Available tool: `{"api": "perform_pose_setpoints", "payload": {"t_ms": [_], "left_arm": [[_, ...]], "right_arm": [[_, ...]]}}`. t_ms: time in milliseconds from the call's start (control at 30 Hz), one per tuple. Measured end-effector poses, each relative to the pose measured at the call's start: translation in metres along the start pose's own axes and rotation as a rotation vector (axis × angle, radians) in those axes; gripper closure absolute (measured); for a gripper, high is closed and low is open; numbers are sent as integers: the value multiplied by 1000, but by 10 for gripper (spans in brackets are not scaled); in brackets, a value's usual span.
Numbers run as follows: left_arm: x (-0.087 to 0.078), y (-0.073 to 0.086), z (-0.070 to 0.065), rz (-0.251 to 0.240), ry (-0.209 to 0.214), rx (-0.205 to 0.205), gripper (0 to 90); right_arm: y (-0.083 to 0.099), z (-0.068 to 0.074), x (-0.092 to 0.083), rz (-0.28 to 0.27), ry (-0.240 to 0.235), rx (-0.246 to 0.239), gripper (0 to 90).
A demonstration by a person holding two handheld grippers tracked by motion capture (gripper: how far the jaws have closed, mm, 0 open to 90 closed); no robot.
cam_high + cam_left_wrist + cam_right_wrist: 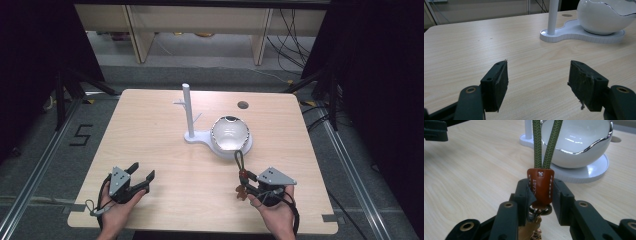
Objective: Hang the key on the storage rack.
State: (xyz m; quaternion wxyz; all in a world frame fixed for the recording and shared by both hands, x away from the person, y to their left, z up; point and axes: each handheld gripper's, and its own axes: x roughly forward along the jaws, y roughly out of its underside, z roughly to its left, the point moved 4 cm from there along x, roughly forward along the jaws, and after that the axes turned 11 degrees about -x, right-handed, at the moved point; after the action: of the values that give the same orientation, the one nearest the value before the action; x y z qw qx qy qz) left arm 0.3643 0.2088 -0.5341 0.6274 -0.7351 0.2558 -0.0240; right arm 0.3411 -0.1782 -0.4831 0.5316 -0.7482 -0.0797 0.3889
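Keychain with an olive-green braided cord loop and a brown stitched leather tab (540, 185) is clamped at the tab between the jaws of the right gripper (541, 195), near the table's front right edge. Long axis runs from the gripper away from the person; the cord loop (239, 160) points at the white egg-shaped bowl with a silver rim (229, 133), its far end just beside the bowl's white stand base (200, 138). A small brown charm (240, 192) hangs at the near end. White post (187, 110) stands upright on that base. Left gripper (141, 178) rests at front left on the light wooden table (150, 130), jaws spread wide, nothing between them.
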Motion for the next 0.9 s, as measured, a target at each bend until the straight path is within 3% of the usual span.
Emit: {"api": "perform_pose_setpoints", "payload": {"t_ms": [200,267,367,400,433,567,633,700,733,767,900], "left_arm": [[0,0,0,0,0,-2,316],[0,0,0,-1,0,-1,316],[0,0,0,0,0,0,316],[0,0,0,-1,0,-2,316],[0,0,0,-1,0,-2,316],[0,0,0,0,1,1,319],[0,0,0,-3,3,1,328],[0,0,0,-11,4,-12,326],[0,0,1,-20,10,-20,324],[0,-1,1,-24,13,-25,324],[-1,-1,1,-21,10,-42,323]], "right_arm": [[-6,-3,-2,-72,24,1,690],[-7,-3,-3,-88,25,31,690],[-10,-4,-3,-113,34,16,690],[-11,-4,-3,-117,21,25,690],[-12,-3,-4,-117,42,25,690],[-15,-6,-4,-132,54,-5,689],[-17,-4,-4,-142,38,10,690],[-19,-5,-4,-150,68,10,689],[-19,-3,-4,-151,63,20,690],[-20,-5,-3,-159,58,-18,690],[-22,-4,-1,-180,56,7,690]]}}
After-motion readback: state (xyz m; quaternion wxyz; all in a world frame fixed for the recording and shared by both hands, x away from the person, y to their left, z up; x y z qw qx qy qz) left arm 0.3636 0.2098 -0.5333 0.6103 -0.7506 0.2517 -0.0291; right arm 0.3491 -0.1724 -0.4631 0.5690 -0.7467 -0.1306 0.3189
